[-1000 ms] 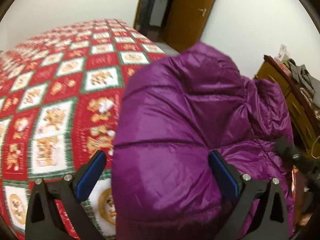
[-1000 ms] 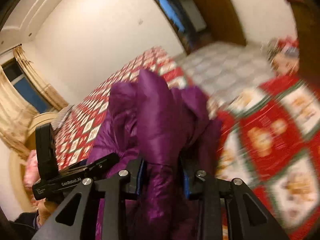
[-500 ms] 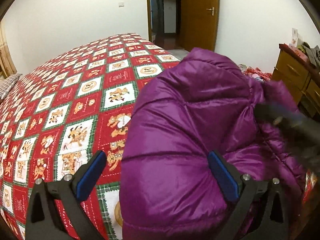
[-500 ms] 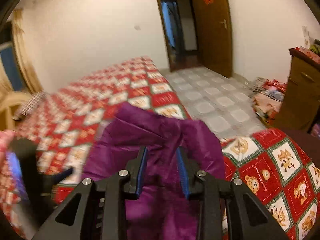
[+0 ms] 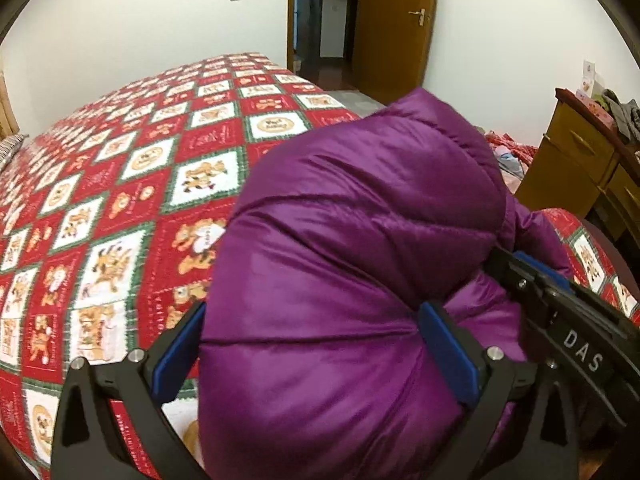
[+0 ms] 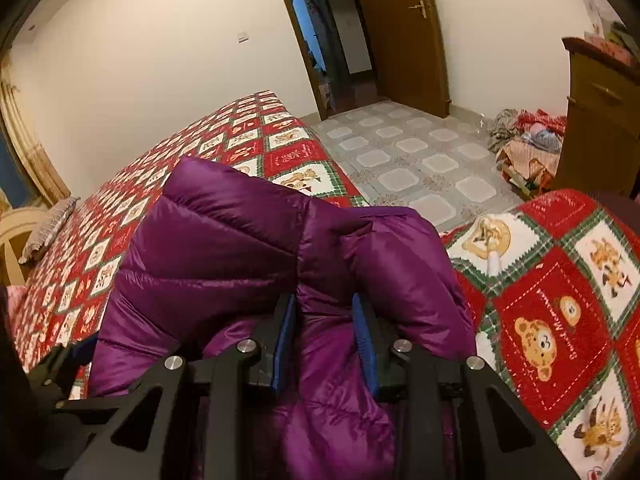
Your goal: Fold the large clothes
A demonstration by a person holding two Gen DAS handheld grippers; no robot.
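Note:
A bulky purple down jacket [image 5: 352,264] is bunched up over the near corner of a bed with a red and white patchwork quilt [image 5: 120,200]. My left gripper [image 5: 316,344] stands wide open with the jacket's puffy bulk between its blue pads. My right gripper [image 6: 326,332] is shut on a thick fold of the jacket [image 6: 248,256]. The right gripper also shows at the right of the left wrist view [image 5: 532,276], pinching the jacket there. The jacket's underside is hidden.
The quilt [image 6: 560,300] covers the bed on both sides of the jacket. An open wooden door [image 6: 404,36] and tiled floor [image 6: 412,156] lie beyond. A wooden dresser [image 5: 580,164] stands at the right, with a pile of clothes [image 6: 528,144] on the floor beside it.
Both grippers have swung with the jacket, so the room now sits level in view. The right gripper has come closer to the left one. The grip is unchanged.

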